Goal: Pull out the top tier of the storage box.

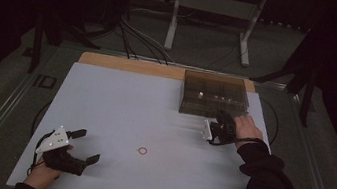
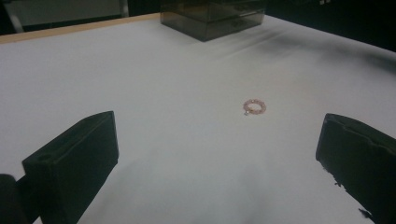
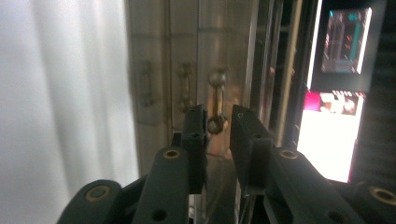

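at the far right of the worktop [image 1: 120,97], a smoky transparent drawer box [image 1: 214,95] stands near the wooden far edge, and the right gripper [image 1: 223,119] is up against its near face, held by a hand in a dark sleeve. from the right gripper view, the two black fingers [image 3: 195,133] stand a narrow gap apart, with a small metal drawer handle [image 3: 216,105] showing in the gap; its lower knob sits between the tips, but whether the pads press on it cannot be told. two more handles of the same kind show to the left on the box front.

near the middle of the worktop, toward the near edge, a small pink beaded ring [image 1: 142,150] lies flat on the pale surface, well apart from the box. the left gripper [image 1: 82,146] rests at the near left corner, to the left of the ring, its fingers [image 2: 74,161] spread wide with nothing between them. from the left gripper view the beaded ring [image 2: 254,107] lies ahead of the spread fingers, untouched, with the drawer box [image 2: 212,16] at the far edge beyond it.
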The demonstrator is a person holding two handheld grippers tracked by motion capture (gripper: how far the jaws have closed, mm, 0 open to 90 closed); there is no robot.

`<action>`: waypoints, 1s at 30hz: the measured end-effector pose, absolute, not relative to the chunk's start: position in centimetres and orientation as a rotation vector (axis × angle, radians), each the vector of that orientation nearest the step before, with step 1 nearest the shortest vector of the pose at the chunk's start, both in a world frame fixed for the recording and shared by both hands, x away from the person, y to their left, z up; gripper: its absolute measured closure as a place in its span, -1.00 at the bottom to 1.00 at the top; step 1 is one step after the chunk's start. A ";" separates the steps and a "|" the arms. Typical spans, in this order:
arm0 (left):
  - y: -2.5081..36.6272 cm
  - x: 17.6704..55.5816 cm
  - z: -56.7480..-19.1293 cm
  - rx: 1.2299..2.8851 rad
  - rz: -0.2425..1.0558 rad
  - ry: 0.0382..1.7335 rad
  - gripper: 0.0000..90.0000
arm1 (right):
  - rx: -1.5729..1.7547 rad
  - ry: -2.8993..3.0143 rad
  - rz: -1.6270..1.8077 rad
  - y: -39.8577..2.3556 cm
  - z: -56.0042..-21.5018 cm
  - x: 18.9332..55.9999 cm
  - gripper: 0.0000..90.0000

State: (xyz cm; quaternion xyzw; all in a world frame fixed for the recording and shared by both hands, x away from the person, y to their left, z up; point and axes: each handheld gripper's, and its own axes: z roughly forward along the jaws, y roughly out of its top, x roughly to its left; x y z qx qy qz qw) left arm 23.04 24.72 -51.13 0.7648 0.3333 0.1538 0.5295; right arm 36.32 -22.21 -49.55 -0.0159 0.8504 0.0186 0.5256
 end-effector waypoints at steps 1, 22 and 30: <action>24.7 23.0 -51.1 1.827 0.367 0.797 -1.00 | -0.045 2.039 0.077 -22.2 -49.4 36.3 0.64; 24.7 23.0 -51.2 1.833 0.366 0.797 -1.00 | 0.284 2.283 0.374 -24.4 -47.0 37.2 -0.79; 24.7 23.0 -51.1 1.826 0.367 0.797 -1.00 | 0.382 2.393 0.473 -26.0 -46.7 37.7 -0.96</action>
